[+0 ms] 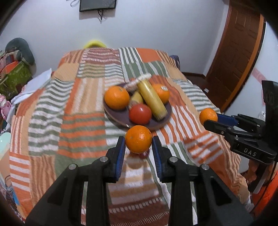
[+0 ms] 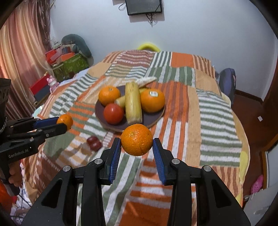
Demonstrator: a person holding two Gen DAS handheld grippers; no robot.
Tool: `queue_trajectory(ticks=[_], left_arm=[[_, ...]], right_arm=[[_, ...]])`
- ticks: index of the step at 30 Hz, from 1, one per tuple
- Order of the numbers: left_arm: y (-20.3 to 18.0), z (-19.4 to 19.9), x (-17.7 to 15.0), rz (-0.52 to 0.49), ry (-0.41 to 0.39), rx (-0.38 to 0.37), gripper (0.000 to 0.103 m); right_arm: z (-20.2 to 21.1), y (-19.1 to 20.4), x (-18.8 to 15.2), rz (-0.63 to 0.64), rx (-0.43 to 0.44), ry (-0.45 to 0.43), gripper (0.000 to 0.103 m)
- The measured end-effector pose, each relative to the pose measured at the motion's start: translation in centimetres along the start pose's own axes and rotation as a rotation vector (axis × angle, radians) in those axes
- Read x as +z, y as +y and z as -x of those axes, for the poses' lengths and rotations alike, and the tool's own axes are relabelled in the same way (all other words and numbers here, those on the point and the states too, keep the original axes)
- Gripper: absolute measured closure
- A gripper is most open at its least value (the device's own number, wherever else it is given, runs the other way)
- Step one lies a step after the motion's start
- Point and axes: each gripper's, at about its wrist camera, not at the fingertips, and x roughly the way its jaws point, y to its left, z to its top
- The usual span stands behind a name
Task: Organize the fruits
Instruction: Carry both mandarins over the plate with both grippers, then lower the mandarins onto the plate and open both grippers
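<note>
A dark round plate [image 1: 161, 120] [image 2: 152, 118] on the striped quilt holds two oranges [image 1: 117, 97] [image 2: 152, 100], a red tomato [image 1: 140, 113] [image 2: 113, 113], yellow corn cobs [image 1: 151, 99] [image 2: 133, 102] and a pale cob behind. My left gripper [image 1: 138, 145] is shut on an orange [image 1: 138, 139] above the quilt, just before the plate; it also shows in the right wrist view [image 2: 65, 121]. My right gripper [image 2: 137, 144] is shut on another orange [image 2: 137, 142], seen in the left wrist view [image 1: 208, 116] right of the plate. Small dark red fruits [image 2: 94, 142] lie on the quilt.
The quilt-covered bed [image 1: 69, 104] [image 2: 208, 121] drops off at the right to a wooden floor [image 2: 246, 104]. Boxes and a cushion [image 2: 69, 57] stand at the left by a curtain. A brown door [image 1: 239, 48] is at the right. A screen [image 2: 143, 7] hangs on the wall.
</note>
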Motion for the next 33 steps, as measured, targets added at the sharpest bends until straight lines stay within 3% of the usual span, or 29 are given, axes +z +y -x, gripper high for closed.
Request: queue_trajectory(ticks=[15,29,33], left_arm=[[2.0,-2.4,4.7,0.015,-0.047,0.023,0.072],[4.4,-8.6,5.7,0.080,0.023,0.009,0.072],[4.7,-9.9,5.4,0.090,0.046,0.001,0.072]], right_arm=[[-2.4,-0.9,4.5,0.002,-0.017,-0.061,0.069],[-9.6,-1.4,3.8,-0.013,-0.027,0.070,0.069],[-10.1,-2.2,3.7,-0.040,-0.023,0.073,0.069]])
